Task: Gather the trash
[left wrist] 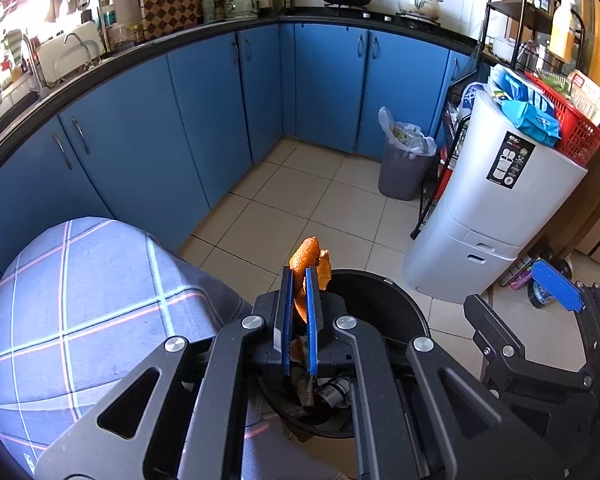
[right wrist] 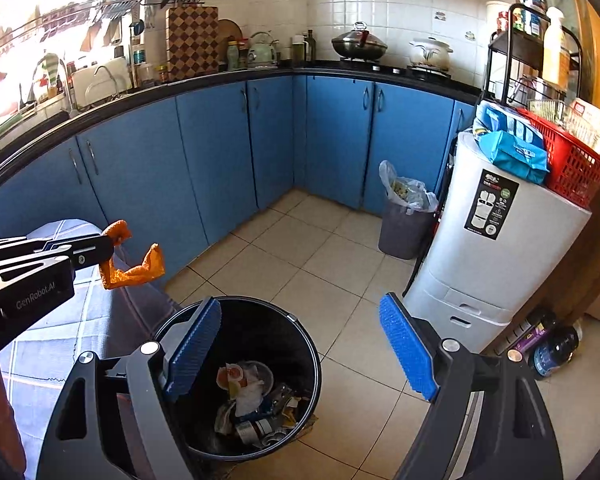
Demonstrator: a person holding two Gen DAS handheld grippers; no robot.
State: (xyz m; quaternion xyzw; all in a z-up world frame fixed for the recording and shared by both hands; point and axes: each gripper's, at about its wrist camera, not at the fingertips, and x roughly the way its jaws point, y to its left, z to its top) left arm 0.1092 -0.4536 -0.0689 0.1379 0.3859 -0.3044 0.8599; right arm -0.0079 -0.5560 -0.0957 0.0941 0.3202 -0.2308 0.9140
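Left hand-held gripper (left wrist: 299,280) pinched tight on a curled strip of orange peel (right wrist: 130,264), held up beside the rim of the black trash bin (right wrist: 300,336). Right hand-held gripper (right wrist: 300,344) spread wide and empty above that bin, over wrappers and cans (right wrist: 252,400) inside.
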